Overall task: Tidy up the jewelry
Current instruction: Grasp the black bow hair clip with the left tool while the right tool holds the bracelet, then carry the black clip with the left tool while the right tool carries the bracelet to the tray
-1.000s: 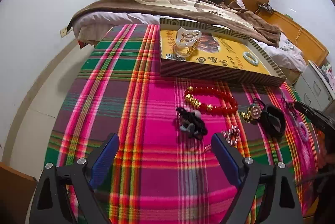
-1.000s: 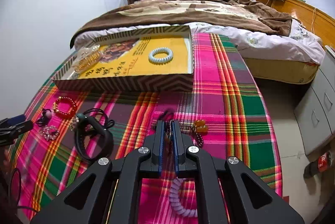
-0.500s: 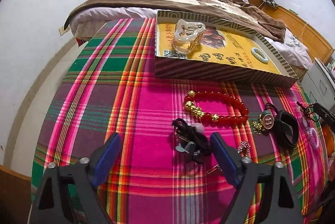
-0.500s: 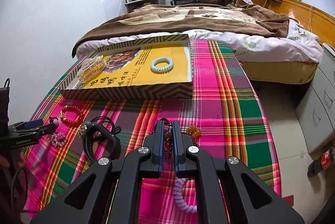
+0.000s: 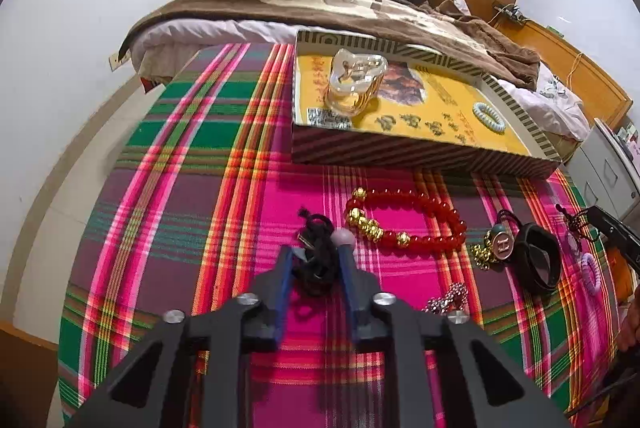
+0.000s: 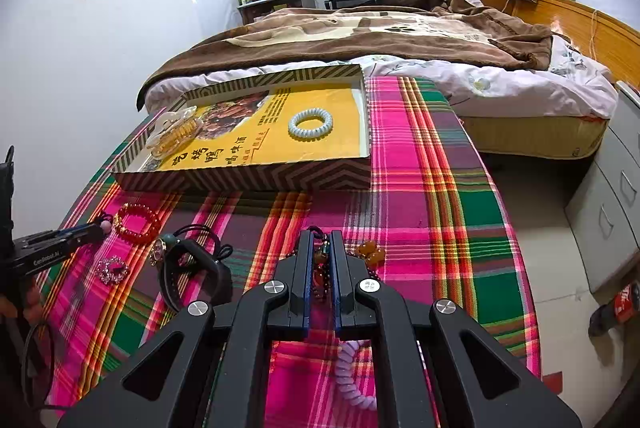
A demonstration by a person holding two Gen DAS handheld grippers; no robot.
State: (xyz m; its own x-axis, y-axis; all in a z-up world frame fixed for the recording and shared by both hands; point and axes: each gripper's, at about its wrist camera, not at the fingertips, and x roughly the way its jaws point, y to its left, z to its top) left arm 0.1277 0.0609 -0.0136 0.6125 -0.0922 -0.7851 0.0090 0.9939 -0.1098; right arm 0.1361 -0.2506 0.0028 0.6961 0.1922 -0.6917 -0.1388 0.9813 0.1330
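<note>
Plaid tablecloth (image 5: 168, 187) fills view, box tray (image 5: 400, 151) at far edge. Left gripper (image 5: 316, 268) jaws just closing, pinching black cord charm (image 5: 316, 248), red bead bracelet (image 5: 404, 220) just beside. Right gripper (image 6: 322, 260) clamped on beaded string (image 6: 322, 268).

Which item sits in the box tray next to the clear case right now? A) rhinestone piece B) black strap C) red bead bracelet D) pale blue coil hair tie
D: the pale blue coil hair tie lies on the yellow floor of the box tray, with the clear case at the other end.
</note>
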